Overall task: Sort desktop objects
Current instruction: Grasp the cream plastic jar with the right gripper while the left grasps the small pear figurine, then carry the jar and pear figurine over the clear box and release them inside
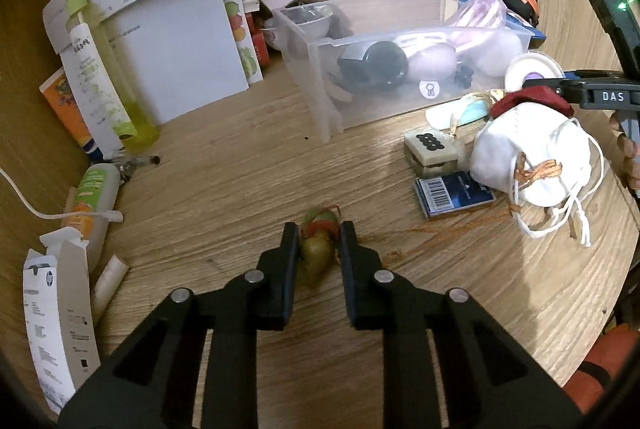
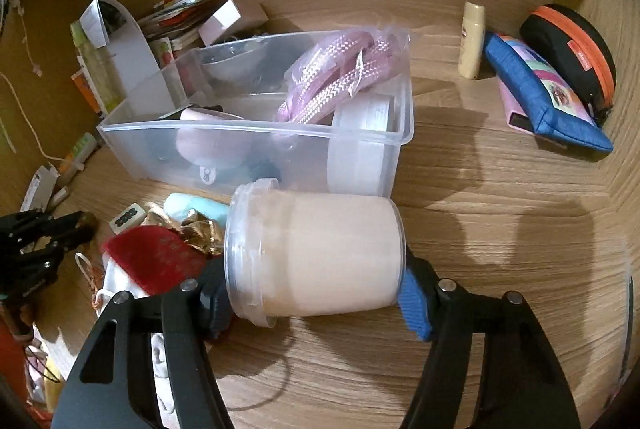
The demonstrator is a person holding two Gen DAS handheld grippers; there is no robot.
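Note:
My left gripper (image 1: 319,235) is shut on a small olive-green gourd charm (image 1: 317,256) with red and green cord, low over the wooden desk (image 1: 224,197). My right gripper (image 2: 316,293) is shut on a clear plastic jar (image 2: 316,253) with cream-coloured contents, held on its side in front of a clear plastic bin (image 2: 256,145). The bin (image 1: 360,101) holds a pink woven strap in a bag (image 2: 340,69), a white round tub and other items. The jar's end also shows in the left wrist view (image 1: 534,71).
A white mask bundle (image 1: 532,161), a mahjong tile (image 1: 430,145), a blue card box (image 1: 454,195) and a red cloth (image 2: 156,261) lie right of the charm. Bottles, papers and a carton (image 1: 60,321) crowd the left. A blue pouch (image 2: 544,93) and black-orange case (image 2: 572,53) sit far right.

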